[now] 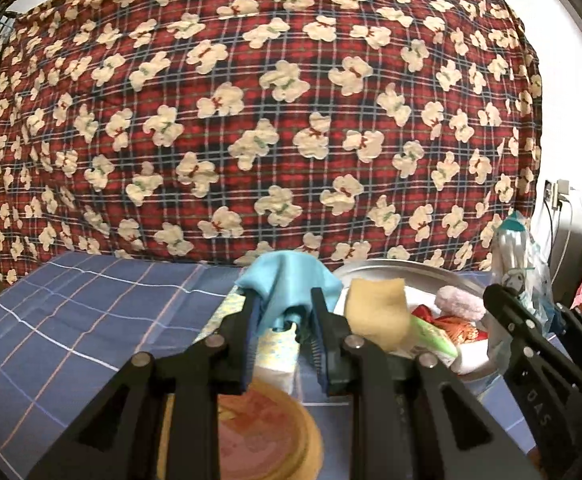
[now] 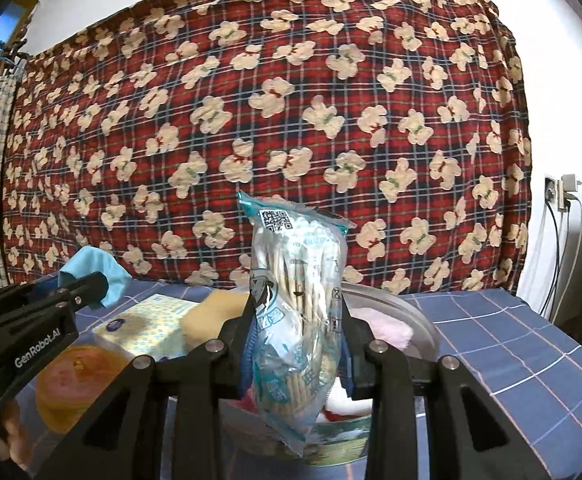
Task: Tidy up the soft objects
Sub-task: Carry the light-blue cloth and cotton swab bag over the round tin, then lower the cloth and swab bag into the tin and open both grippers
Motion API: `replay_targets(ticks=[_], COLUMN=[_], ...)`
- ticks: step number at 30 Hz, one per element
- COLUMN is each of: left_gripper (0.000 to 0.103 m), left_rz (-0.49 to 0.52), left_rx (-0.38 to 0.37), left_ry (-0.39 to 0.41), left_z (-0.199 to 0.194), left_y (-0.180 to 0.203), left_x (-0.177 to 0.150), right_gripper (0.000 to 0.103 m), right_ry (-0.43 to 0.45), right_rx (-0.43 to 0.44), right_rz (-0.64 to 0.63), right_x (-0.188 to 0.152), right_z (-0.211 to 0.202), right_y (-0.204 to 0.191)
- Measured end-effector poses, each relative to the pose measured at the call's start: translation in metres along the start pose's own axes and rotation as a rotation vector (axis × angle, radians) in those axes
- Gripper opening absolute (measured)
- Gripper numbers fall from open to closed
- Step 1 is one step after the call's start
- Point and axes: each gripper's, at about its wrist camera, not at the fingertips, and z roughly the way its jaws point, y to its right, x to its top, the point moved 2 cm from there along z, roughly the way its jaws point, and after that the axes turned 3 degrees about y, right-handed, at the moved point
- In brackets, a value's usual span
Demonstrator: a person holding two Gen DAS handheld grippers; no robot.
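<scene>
Behind everything we see a large red plaid quilt point(image 1: 275, 120) printed with cream bears, hung as a backdrop. Below it spreads a blue checked sheet point(image 1: 71, 320) covering the surface. On the sheet sits a round metal basin point(image 2: 419, 316), holding a pink fluffy item point(image 1: 461, 302) and some red items we cannot identify. Left of the basin lies a pack of tissues point(image 2: 143, 328) with a yellow sponge point(image 1: 379, 312) against it, and nearer to us a round orange-rimmed lid or tin point(image 1: 267, 432), blurred.

The right gripper point(image 2: 295, 320) pinches a clear bag of cotton swabs point(image 2: 295, 280) between its pads. The bag stands upright, its long axis vertical, its sealed teal top pointing up and its lower end hanging below the jaws over the basin. It blocks our view of the basin's middle.

The left gripper point(image 1: 285, 300) has its jaws pressed together on a light blue cloth point(image 1: 287, 280). The cloth bunches up over the fingertips and drapes down between them, held above the tissue pack, just left of the basin. It hides the sheet beyond the fingertips.
</scene>
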Motion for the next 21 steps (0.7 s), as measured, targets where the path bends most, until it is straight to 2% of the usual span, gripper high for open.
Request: replay_targets(ticks=[21], left_gripper=[0.022], left_rz=[0.053], left_rx=[-0.104], left_ry=[-0.044], left_z=[0.028], left_y=[0.060], left_x=[0.003], right_gripper=[0.035], right_ry=[-0.023], right_rx=[-0.095], right_rz=[0.009], right_x=[-0.001], right_z=[0.019], right_y=[0.050])
